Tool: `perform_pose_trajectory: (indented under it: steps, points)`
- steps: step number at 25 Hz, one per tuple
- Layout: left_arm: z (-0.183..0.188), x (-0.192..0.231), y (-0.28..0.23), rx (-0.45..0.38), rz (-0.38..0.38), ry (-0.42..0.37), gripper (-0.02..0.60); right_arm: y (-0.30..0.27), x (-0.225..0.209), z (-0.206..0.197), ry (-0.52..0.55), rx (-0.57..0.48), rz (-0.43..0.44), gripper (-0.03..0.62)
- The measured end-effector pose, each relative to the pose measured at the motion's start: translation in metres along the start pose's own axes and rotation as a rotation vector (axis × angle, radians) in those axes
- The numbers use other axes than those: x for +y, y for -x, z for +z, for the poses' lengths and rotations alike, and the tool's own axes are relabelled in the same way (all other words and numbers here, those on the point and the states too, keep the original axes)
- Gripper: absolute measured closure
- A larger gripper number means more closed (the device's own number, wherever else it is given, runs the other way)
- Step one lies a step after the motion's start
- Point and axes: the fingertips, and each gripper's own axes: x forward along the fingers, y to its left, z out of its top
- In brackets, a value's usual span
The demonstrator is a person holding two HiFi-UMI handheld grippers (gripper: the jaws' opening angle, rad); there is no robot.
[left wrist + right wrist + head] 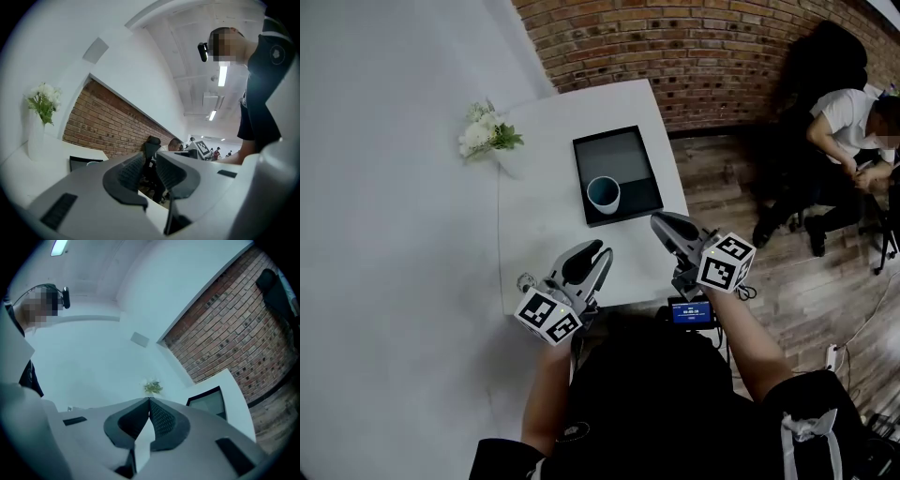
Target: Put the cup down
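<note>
cup (603, 194) stands upright inside the black tray (623, 155), in the tray's near left corner, blue-grey outside, pale rim, clear of both claws. tray lies flat on the white table (539, 234). left gripper (602, 249) hovers just short of the tray's near left corner, over the table's front part, tips aimed toward the tray. its jaws stand a little apart with a narrow gap and nothing sits between them, plain in the left gripper view. right gripper (657, 221) is just beside the tray's near right corner, tips pointing at that corner. its jaws are pressed together, tips meeting, nothing pinched. white flowers (487, 131) with green leaves sit well left of the tray's far left corner, at the table edge against the plain white wall. brick wall (694, 47) runs beyond the tray's far side. small lit screen (690, 312) shows off the table, nearer the camera than the tray's near right corner, under the right wrist. seated person (848, 122) is well to the right of the tray, on the wood floor (806, 272)
</note>
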Motion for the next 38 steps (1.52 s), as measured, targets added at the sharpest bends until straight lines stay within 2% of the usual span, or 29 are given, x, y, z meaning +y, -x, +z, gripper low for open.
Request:
perform_pose_trajectory:
  steps: [2, 5, 10, 14, 23, 28, 38]
  points:
    - [0.003, -0.002, 0.0, -0.016, -0.008, 0.005, 0.536, 0.007, 0.008, 0.003, -0.011, -0.011, 0.01, 0.58]
    - [0.005, -0.006, 0.001, -0.03, -0.022, 0.021, 0.574, 0.018, 0.016, 0.005, -0.019, -0.019, 0.011, 0.58]
    - [-0.003, -0.01, 0.002, -0.02, -0.045, 0.029, 0.574, 0.027, 0.013, -0.003, -0.017, -0.007, -0.025, 0.58]
    - [-0.003, -0.01, -0.002, -0.014, -0.055, 0.018, 0.574, 0.027, 0.005, -0.001, -0.059, -0.023, -0.043, 0.58]
    - [-0.002, -0.008, -0.003, -0.005, -0.06, 0.009, 0.574, 0.018, 0.005, -0.006, 0.001, 0.013, -0.048, 0.58]
    - [-0.003, -0.008, -0.001, 0.006, -0.045, 0.002, 0.574, 0.019, 0.003, -0.008, -0.029, 0.007, -0.063, 0.581]
    - [-0.005, -0.008, -0.001, 0.01, -0.057, 0.013, 0.574, 0.022, 0.002, -0.012, -0.006, 0.02, -0.09, 0.58]
